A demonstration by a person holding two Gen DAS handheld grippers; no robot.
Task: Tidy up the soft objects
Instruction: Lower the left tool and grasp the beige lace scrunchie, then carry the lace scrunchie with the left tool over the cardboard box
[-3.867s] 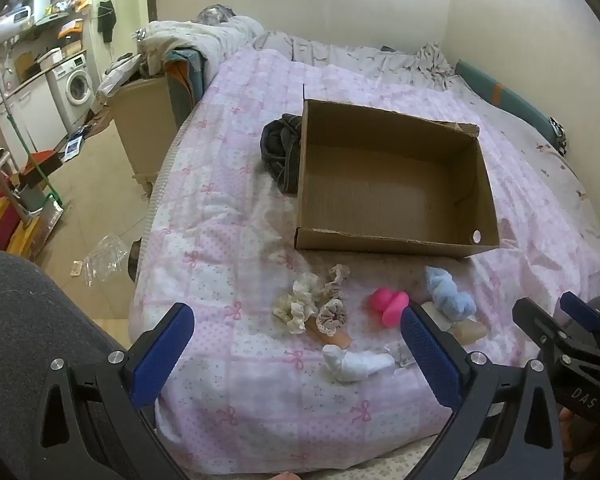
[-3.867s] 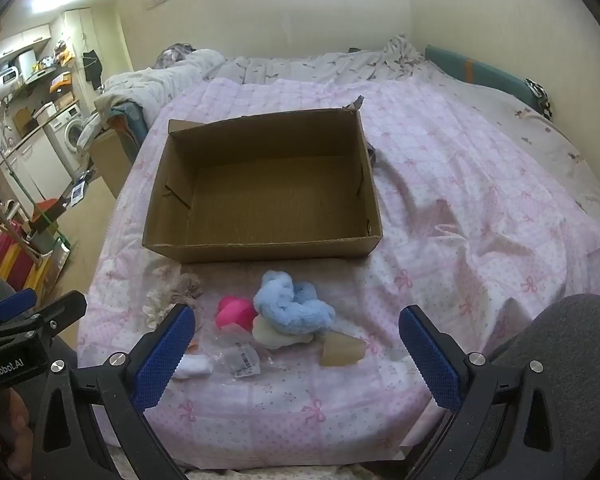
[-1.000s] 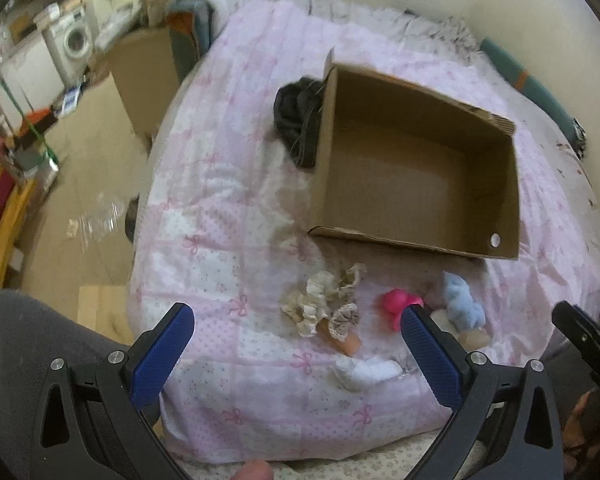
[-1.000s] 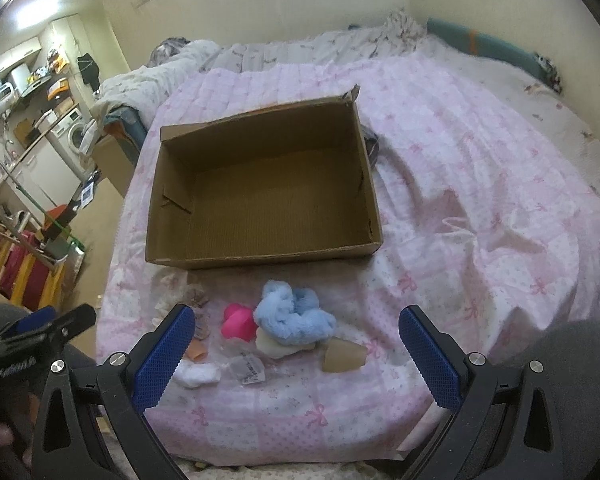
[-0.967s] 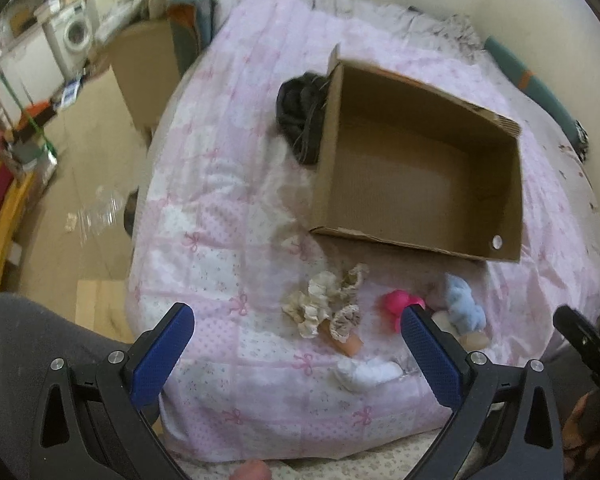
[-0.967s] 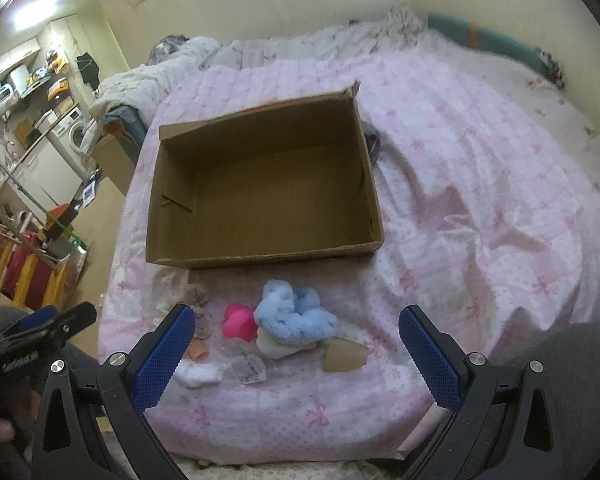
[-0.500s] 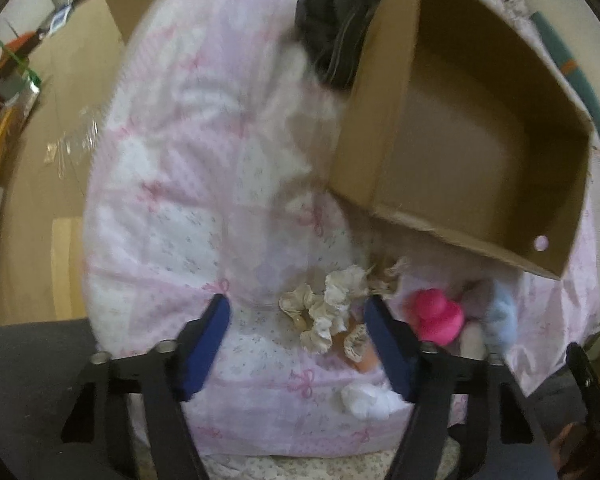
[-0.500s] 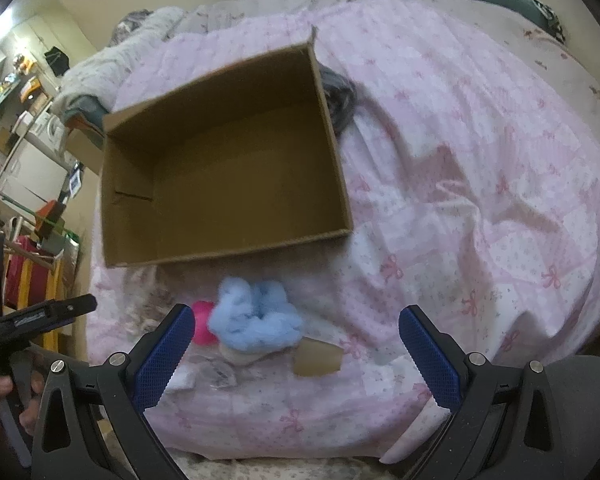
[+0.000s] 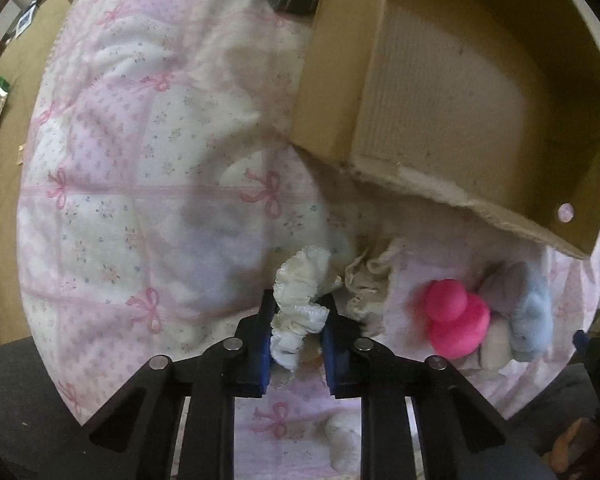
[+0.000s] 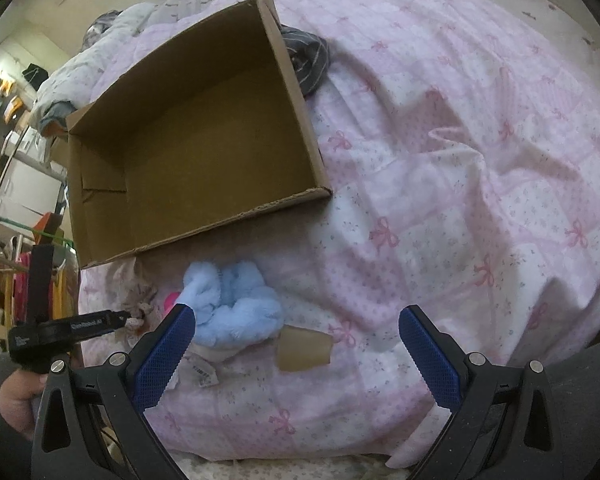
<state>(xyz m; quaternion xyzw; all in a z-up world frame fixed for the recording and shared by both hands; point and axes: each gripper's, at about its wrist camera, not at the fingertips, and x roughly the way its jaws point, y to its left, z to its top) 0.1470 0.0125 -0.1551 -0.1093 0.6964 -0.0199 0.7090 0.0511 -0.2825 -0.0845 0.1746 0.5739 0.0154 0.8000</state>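
A cream ruffled scrunchie (image 9: pixel 300 280) lies on the pink bedspread, and my left gripper (image 9: pixel 299 304) is closing on it, the blue pads pressing its lower folds from both sides. Right of it lie a beige lace scrunchie (image 9: pixel 364 284), a pink rubber duck (image 9: pixel 456 320) and a fluffy blue scrunchie (image 9: pixel 534 316). In the right wrist view my right gripper (image 10: pixel 296 316) stands open just over the bed, its left pad beside the blue scrunchie (image 10: pixel 236 308). The left gripper (image 10: pixel 100 322) shows at the left edge there. The cardboard box (image 9: pixel 332 80) sits beyond, with nothing inside.
A white sock (image 9: pixel 344 440) lies near the bed's front edge. A small brown cardboard piece (image 10: pixel 304 350) and a clear packet (image 10: pixel 198 372) sit between the right gripper's fingers. A dark garment (image 10: pixel 308 56) lies behind the box (image 10: pixel 296 92). The bed drops off to the floor on the left.
My left gripper came down onto the bed and its jaws narrowed from wide open around the cream scrunchie. The right gripper sank toward the blue scrunchie, still open.
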